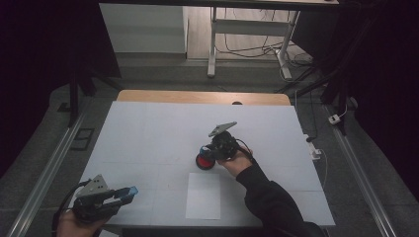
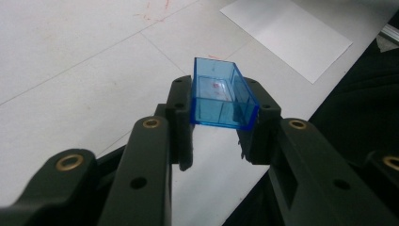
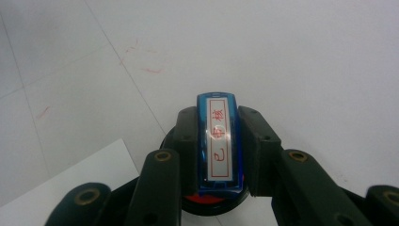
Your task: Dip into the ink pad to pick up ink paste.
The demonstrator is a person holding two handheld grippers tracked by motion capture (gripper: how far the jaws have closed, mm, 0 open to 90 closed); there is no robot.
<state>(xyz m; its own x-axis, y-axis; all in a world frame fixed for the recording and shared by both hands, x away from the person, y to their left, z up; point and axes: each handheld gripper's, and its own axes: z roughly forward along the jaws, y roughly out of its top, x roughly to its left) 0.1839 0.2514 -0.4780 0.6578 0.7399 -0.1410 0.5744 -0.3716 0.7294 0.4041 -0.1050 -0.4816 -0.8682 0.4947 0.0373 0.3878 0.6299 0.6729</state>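
The cap (image 2: 221, 96) is off, clamped between the left gripper's (image 1: 121, 193) fingers at the table's near edge. The right gripper's (image 3: 217, 146) fingers clamp the stamp (image 3: 219, 141), pressed onto the ink pad (image 1: 205, 161) beneath them. Stamping the paper (image 1: 203, 196) just beside remains, with open room around.

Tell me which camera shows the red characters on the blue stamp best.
The right gripper view: the blue stamp sits between the right gripper jaws, label facing the camera. In the high view it is a small blue spot, label unreadable.
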